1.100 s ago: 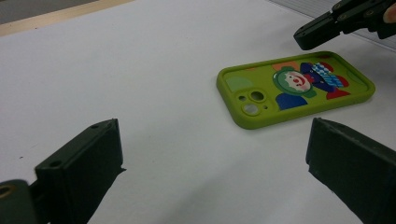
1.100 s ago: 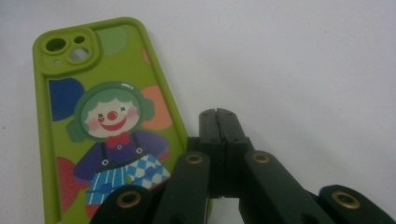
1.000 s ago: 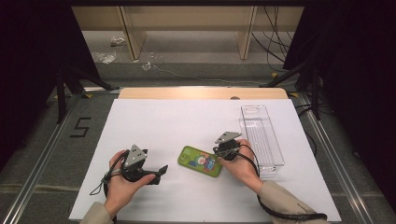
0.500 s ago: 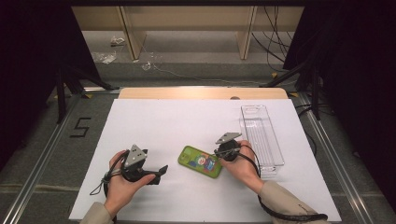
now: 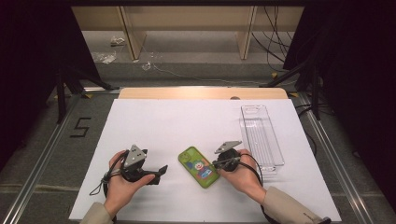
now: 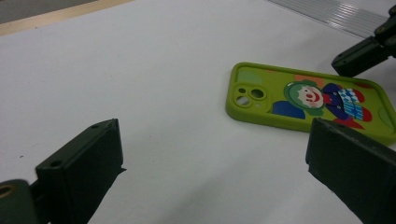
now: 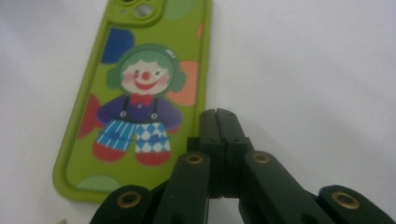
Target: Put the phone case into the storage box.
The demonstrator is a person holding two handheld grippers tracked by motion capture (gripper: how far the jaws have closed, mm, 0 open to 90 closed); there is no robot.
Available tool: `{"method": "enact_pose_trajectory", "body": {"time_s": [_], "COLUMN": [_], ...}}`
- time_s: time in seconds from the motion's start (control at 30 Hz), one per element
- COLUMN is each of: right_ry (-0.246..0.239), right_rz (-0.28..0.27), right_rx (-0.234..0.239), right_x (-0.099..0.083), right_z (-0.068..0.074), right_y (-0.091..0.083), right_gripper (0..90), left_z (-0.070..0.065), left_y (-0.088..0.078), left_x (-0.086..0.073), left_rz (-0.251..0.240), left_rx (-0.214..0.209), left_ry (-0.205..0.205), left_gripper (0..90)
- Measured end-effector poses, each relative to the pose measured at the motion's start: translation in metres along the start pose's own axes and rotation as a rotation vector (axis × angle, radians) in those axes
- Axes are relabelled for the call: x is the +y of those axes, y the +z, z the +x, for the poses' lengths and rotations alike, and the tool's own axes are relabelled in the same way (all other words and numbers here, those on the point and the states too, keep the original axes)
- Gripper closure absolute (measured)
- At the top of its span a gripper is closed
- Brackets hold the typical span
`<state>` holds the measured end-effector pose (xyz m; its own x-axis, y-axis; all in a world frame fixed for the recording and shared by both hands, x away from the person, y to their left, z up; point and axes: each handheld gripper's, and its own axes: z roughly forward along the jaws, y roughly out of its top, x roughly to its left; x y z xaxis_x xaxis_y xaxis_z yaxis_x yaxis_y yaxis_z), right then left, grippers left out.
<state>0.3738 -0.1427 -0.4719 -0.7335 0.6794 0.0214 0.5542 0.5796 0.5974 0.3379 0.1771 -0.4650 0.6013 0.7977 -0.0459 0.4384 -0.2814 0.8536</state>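
1. Since a second ago, the right gripper (image 5: 217, 164) has been shifted slightly; its jaws are pressed together on nothing, beside the phone case's (image 5: 199, 166) right edge, suggesting a nudge.
2. The left gripper (image 5: 161, 169) is held gaping, left of the case.
3. The case lies flat at near-centre of the white table (image 5: 187, 121), its long axis diagonal, camera end far-left.

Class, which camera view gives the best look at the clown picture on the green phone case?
The right gripper view: the green phone case lies close below, its clown sharp and upright. The left gripper view shows it farther off, at a slant, partly behind a jaw. The high view shows it small on the white table.
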Motion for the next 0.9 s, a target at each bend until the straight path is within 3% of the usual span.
{"method": "enact_pose_trajectory", "body": {"time_s": [0.47, 0.7, 0.9], "right_ry": [-0.037, -0.082, -0.107], "right_rz": [0.037, 0.029, 0.008], "right_rx": [0.111, 0.189, 0.223], "right_x": [-0.008, -0.009, -0.007], "right_z": [0.031, 0.051, 0.059], "right_y": [-0.003, 0.001, 0.006], "right_gripper": [90.0, 90.0, 90.0], "left_z": [0.0, -0.001, -0.001], "left_y": [0.0, 0.0, 0.001], "left_x": [0.0, 0.0, 0.0], "left_rz": [0.001, 0.006, 0.01], "left_rx": [0.0, -0.001, -0.004], "left_ry": [-0.001, 0.003, 0.003], "left_gripper": [3.4, 3.6, 4.0]}}
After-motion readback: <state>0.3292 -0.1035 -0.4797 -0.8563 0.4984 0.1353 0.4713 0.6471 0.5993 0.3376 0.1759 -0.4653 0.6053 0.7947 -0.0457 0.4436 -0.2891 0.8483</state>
